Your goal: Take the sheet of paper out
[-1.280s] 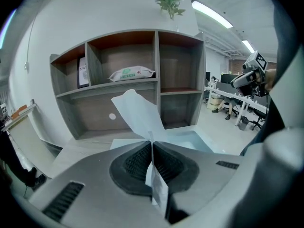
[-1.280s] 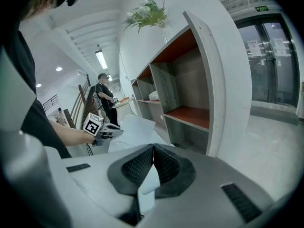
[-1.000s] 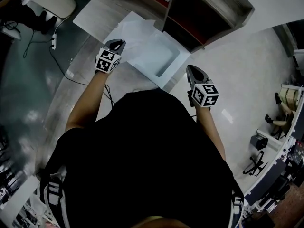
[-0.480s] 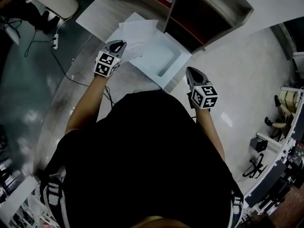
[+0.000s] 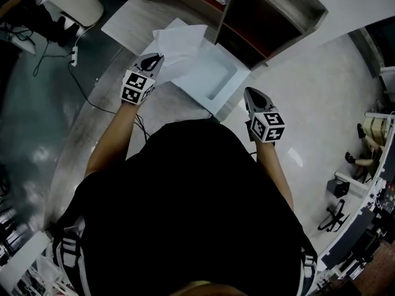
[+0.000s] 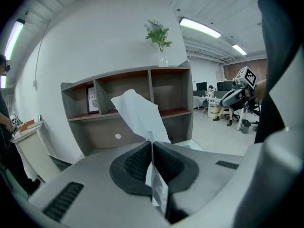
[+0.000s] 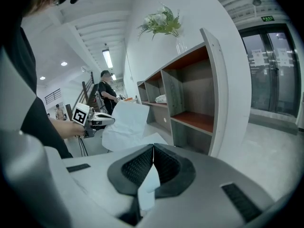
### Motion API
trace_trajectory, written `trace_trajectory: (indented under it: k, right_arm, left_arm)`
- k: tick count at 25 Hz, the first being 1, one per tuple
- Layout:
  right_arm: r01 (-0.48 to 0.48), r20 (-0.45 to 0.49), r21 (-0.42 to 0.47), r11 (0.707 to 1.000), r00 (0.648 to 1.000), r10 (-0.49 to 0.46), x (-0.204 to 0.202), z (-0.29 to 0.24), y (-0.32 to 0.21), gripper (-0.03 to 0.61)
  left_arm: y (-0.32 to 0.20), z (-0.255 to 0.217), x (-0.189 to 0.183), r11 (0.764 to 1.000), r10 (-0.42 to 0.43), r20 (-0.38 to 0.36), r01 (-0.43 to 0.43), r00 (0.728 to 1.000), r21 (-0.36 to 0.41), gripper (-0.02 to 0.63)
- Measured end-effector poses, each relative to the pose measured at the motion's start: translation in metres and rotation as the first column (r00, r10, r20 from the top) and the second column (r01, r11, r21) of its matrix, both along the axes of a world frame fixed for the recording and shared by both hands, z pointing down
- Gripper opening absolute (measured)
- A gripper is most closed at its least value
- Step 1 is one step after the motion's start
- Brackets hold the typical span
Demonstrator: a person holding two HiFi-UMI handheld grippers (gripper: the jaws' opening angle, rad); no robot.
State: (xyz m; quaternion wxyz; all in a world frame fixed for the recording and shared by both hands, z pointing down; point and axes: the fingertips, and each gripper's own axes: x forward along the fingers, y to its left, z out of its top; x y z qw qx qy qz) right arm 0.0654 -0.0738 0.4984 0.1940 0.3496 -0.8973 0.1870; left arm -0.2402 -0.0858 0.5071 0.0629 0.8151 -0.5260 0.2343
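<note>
Sheet (image 6: pixel 140 115) lifted by left gripper (image 5: pixel 153 58), right gripper (image 5: pixel 249 92) pinching scrap (image 7: pixel 147 186) unseen overhead

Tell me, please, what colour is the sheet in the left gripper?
White sheet; clearest in left gripper view.

Shelf (image 5: pixel 271 23) cropped at top, framed pic (image 6: pixel 92 101) illegible

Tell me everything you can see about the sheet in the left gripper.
The sheet is plain white, thin paper, blank and slightly crumpled. The left gripper is shut on one edge. The rest stands up past the jaws, curled, in front of the shelf.
</note>
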Motion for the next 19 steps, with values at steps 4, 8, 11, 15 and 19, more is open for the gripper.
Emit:
trace_trajectory:
  k: [4,8,11,15,19]
  right_arm:
    - [-0.004,-0.001,0.007,1.000,1.000,0.004,-0.003,-0.003,0.003,0.014]
    - [-0.013,-0.005,0.005,1.000,1.000,0.013,-0.005,-0.001,0.005,0.014]
    - [-0.021,-0.003,0.005,1.000,1.000,0.021,-0.008,-0.001,0.004,0.013]
    - [-0.021,-0.002,0.006,1.000,1.000,0.021,-0.015,-0.002,0.009,0.014]
    - [-0.019,-0.002,0.007,1.000,1.000,0.019,-0.021,-0.001,0.013,0.014]
  left_arm:
    - [0.004,-0.008,-0.001,1.000,0.010,0.001,-0.010,1.000,0.021,0.029]
    - [0.008,-0.017,-0.003,0.999,0.015,-0.021,-0.015,1.000,0.033,0.029]
    - [0.007,-0.021,-0.005,0.999,0.021,-0.022,-0.020,1.000,0.044,0.028]
    - [0.010,-0.022,-0.009,0.998,0.028,-0.020,-0.027,0.999,0.048,0.029]
    - [0.013,-0.022,-0.013,0.998,0.037,-0.014,-0.036,0.999,0.055,0.029]
